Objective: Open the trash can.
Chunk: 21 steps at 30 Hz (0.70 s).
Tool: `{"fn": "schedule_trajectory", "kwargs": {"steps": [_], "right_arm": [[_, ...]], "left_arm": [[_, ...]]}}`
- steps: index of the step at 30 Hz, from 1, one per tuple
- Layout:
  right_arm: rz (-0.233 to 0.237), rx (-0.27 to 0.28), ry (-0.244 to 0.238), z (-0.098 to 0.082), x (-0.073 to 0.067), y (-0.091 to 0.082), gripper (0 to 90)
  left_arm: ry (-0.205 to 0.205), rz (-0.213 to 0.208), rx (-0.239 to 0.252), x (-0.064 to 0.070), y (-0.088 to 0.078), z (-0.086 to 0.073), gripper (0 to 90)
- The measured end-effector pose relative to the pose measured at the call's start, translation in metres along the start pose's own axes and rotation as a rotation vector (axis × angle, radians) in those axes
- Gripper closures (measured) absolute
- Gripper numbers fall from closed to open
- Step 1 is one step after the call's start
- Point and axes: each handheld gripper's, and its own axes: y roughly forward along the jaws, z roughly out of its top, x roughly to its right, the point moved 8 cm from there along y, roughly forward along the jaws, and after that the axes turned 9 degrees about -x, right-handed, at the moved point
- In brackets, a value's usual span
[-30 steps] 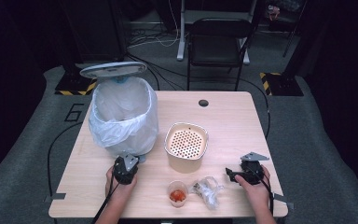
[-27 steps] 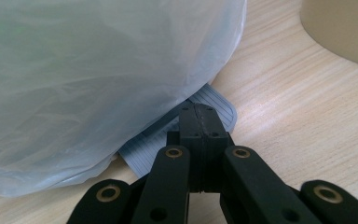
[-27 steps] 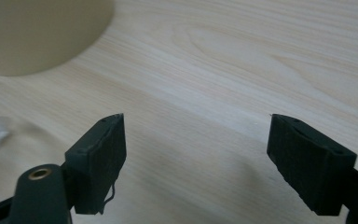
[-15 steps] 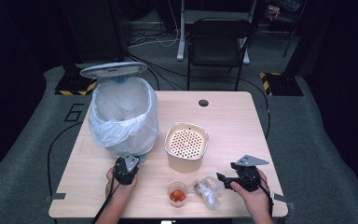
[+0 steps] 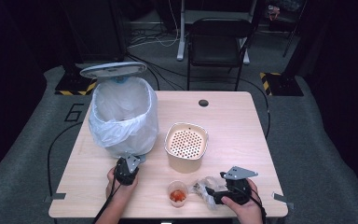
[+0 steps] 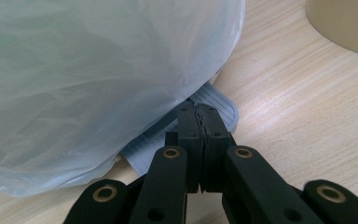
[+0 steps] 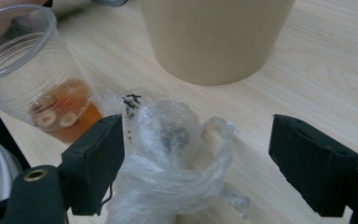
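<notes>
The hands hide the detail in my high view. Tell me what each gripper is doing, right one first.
Observer: The right gripper has just been opening its jaws. The crumpled plastic wrap lies between them, and neither pad is pressing it.
Operator: Now the left.
Observer: The left gripper is shut, with its tip on a grey ribbed pedal that sticks out from under the bin bag.
Operator: Report the cup's contents.
Observer: The clear cup holds orange liquid with pale ring-shaped pieces.
</notes>
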Motion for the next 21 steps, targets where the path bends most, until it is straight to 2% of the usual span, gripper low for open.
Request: {"fn": "schedule_trajectory", "kwargs": {"steps": [4, 5, 8, 11, 12, 14, 21], "right_arm": [[0.014, -0.019, -0.034, -0.002, -0.007, 0.004, 18.6], [0.02, -0.025, -0.031, -0.003, -0.009, 0.006, 18.6], [0.026, -0.04, -0.04, -0.006, -0.012, 0.012, 18.0], [0.032, -0.057, -0.053, -0.008, -0.014, 0.017, 17.9], [0.025, -0.083, -0.062, -0.011, -0.016, 0.022, 18.3], [0.015, -0.103, -0.087, -0.013, -0.015, 0.026, 19.9], [0.03, -0.146, -0.1, -0.018, -0.015, 0.035, 26.3]], "left_arm": [[0.009, -0.001, -0.007, 0.0, -0.001, -0.001, 89.0], [0.009, 0.007, -0.001, 0.0, 0.0, 0.0, 89.1], [0.0, -0.01, -0.006, 0.0, -0.001, 0.0, 89.0], [-0.001, -0.004, 0.0, 0.0, 0.0, 0.0, 89.0], [-0.006, -0.004, 0.004, 0.0, 0.0, 0.0, 89.0], [-0.002, -0.014, -0.007, 0.0, -0.001, -0.001, 89.0], [0.001, -0.009, -0.006, 0.0, -0.001, -0.001, 88.9]]}}
